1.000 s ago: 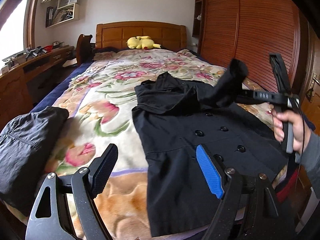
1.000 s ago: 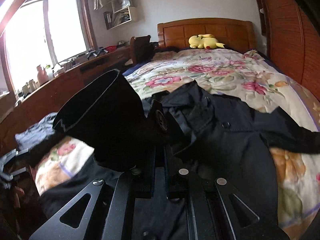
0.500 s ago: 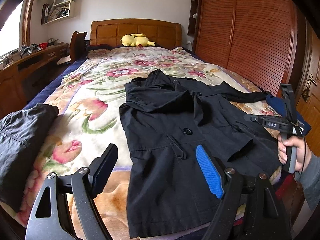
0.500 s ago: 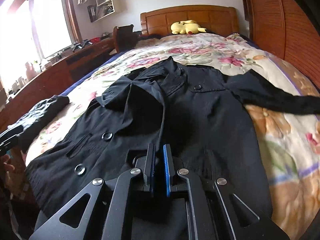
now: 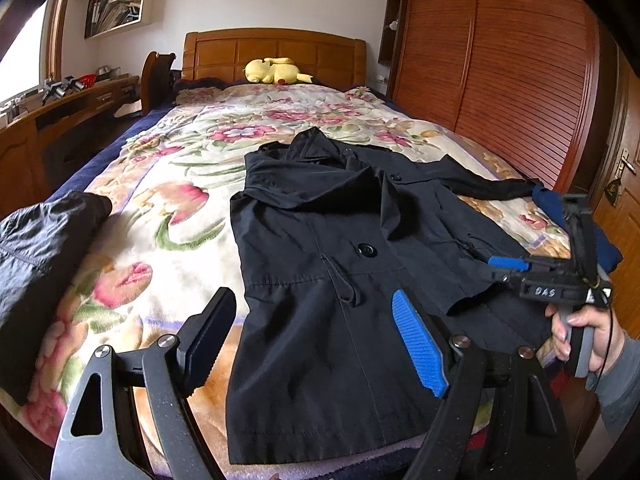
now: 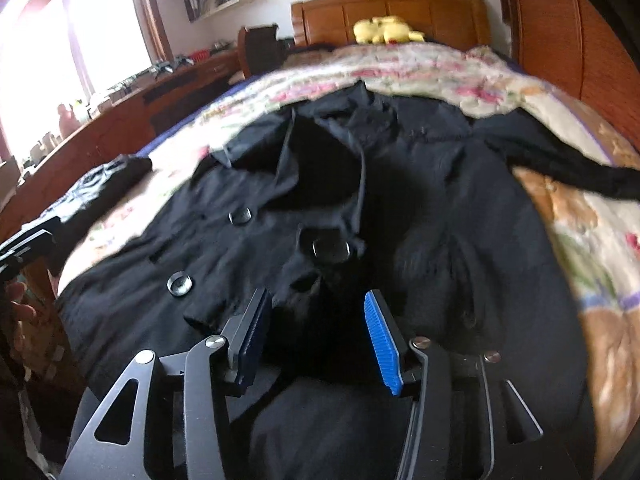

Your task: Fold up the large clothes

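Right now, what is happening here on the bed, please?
A person with a gripper in each hand is folding a black coat that lies spread on the flowered blanket. The right gripper has just been opening its fingers above the coat's front, with nothing pinched between them. The left gripper is open and empty near the hem. One sleeve stretches out to the side. Another dark garment lies at the bed's edge.

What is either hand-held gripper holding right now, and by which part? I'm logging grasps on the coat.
Nothing is held. The left hand-held gripper is open over the black buttoned coat; the right hand-held gripper, jaws just opening, presses nothing.
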The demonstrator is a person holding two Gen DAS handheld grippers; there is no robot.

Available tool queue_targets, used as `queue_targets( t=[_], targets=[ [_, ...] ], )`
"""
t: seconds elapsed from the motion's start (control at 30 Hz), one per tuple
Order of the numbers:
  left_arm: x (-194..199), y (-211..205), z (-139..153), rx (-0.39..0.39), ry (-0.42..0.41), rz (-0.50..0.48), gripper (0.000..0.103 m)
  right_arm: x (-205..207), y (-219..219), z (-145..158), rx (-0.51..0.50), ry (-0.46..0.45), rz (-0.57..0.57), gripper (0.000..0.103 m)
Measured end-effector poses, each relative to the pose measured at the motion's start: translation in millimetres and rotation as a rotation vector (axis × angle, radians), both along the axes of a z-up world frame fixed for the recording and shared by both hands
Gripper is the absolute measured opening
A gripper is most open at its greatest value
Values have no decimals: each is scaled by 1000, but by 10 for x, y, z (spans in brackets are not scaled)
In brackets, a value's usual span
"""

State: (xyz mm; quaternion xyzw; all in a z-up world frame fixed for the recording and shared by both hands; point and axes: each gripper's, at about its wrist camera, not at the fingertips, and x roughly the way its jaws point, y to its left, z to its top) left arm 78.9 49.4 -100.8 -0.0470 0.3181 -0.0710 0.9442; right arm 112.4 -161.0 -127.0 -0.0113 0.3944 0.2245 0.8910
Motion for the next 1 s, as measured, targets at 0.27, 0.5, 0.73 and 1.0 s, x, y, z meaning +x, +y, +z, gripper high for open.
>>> queue_targets(
  t=[0.27, 0.5, 0.73, 1.0],
  targets=[
    [-63, -65, -21, 15, 20, 5, 81, -43, -44, -58, 24, 36, 60, 12],
    [-31, -217, -13, 22, 31, -19, 81, -163, -343, 280, 53, -57, 67, 6],
    [38, -401, 65, 31, 11, -56, 81, -130, -916, 503, -59, -138, -54, 6],
    [112, -548, 88, 35, 4, -74, 81, -19, -1201, 379, -167, -159, -188, 6]
  ],
)
